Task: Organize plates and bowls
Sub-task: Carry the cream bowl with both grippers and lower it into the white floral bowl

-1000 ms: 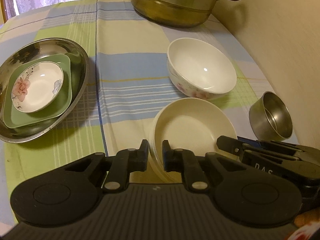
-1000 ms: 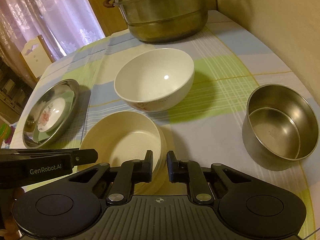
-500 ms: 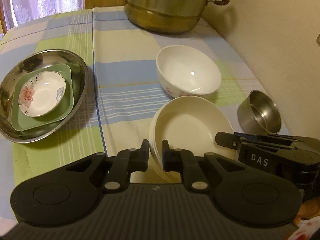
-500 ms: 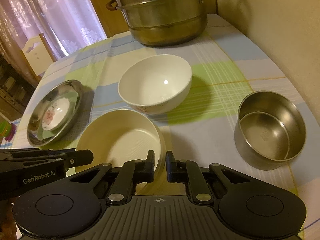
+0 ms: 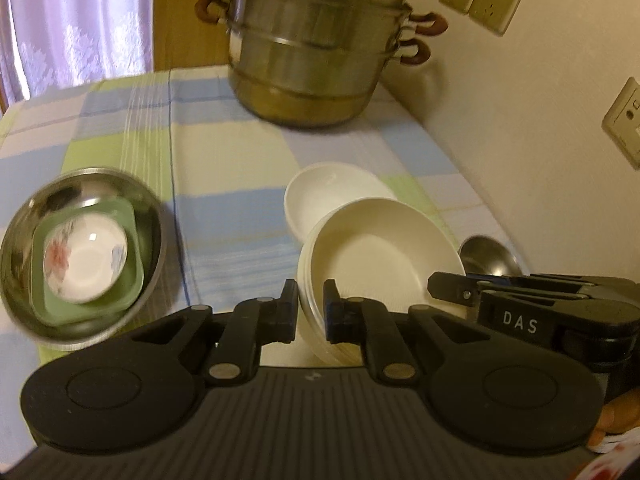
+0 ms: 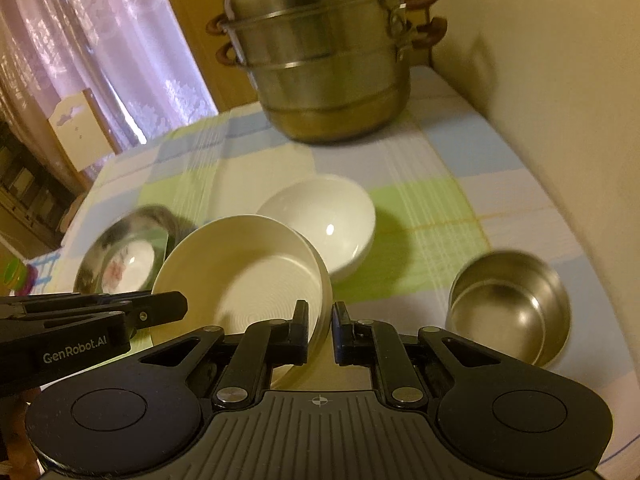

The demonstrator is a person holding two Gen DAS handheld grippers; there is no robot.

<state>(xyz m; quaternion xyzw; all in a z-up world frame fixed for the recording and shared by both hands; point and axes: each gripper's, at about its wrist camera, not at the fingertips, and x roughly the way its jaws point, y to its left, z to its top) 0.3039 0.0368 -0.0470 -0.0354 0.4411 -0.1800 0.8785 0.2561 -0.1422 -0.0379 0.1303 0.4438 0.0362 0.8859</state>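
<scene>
Checked worktop (image 5: 240,152) cloth now lies lower beneath the cream plates (image 5: 384,256). They have been lifted beside the white bowl (image 5: 320,192), pinched by left claw (image 5: 311,312) and right claw (image 6: 321,330), ready for stacking.

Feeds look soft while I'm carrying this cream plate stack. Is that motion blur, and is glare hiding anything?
Left wrist view: steel basin and tablecloth streaked by motion; cream plate stack in the left claw stays sharp. Right wrist view: steel cup and pot smeared; small glare spot in white bowl, hiding nothing.
</scene>
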